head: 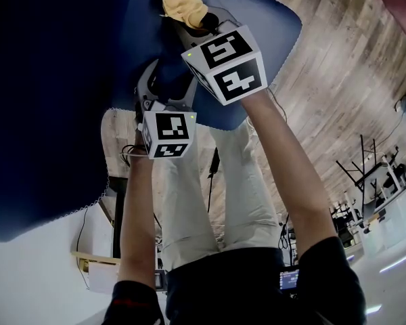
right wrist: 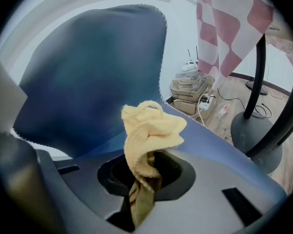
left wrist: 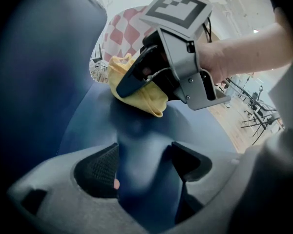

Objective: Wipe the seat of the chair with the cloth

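Note:
The blue chair seat [head: 264,29] fills the top of the head view, with its darker backrest [head: 47,100] to the left. A yellow cloth [head: 185,5] lies bunched on the seat's far part, and my right gripper [head: 197,23] is shut on it. In the right gripper view the cloth [right wrist: 149,130] stands up out of the jaws, over the seat [right wrist: 224,152]. My left gripper [head: 160,92] sits at the seat's near edge. In its own view the left gripper [left wrist: 144,165] has a fold of blue seat edge between its pads. Ahead are the cloth [left wrist: 139,91] and right gripper [left wrist: 136,79].
The person's legs [head: 216,202] stand just before the seat on a wooden floor [head: 352,80]. Beyond the chair hang a red-and-white checked fabric [right wrist: 229,28], a black stand with a round base [right wrist: 256,130] and a stack of gear with cables [right wrist: 190,89].

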Demonstrator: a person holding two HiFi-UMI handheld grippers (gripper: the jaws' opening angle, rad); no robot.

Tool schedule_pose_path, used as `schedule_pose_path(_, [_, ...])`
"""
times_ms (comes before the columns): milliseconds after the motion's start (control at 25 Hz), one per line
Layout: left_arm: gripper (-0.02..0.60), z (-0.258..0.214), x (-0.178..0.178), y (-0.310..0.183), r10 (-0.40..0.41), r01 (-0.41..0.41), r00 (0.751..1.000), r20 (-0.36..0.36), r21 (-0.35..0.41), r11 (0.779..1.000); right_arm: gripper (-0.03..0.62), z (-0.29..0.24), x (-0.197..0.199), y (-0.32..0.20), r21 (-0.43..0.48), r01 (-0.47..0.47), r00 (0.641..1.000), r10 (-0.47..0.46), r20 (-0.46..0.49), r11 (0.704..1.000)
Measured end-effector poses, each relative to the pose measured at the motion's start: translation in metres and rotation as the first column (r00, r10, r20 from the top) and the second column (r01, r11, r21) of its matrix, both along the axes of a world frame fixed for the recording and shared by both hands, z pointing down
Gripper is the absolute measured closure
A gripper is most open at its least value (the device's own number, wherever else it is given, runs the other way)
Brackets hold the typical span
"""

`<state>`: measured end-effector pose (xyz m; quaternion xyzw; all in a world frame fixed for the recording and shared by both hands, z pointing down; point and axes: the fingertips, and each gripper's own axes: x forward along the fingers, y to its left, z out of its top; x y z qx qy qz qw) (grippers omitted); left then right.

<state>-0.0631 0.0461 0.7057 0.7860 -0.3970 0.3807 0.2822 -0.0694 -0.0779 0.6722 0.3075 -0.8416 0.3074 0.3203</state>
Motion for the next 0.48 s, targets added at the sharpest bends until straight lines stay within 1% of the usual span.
schedule_pose_path(200, [0.245,0.000,-0.001,0.001,-0.002,0.002,1.000,-0.003,0.003,1.000,0.539,-0.001,-0.029,0.011,0.010,0.121,0.993,-0.121,0.004,0.993])
schedule_pose_path(480, [0.245,0.000,-0.001,0.000,-0.001,0.001,1.000,-0.001,0.003,1.000,0.539,-0.003,-0.049,0.012,0.017,0.203,0.979,-0.204,0.030,0.979])
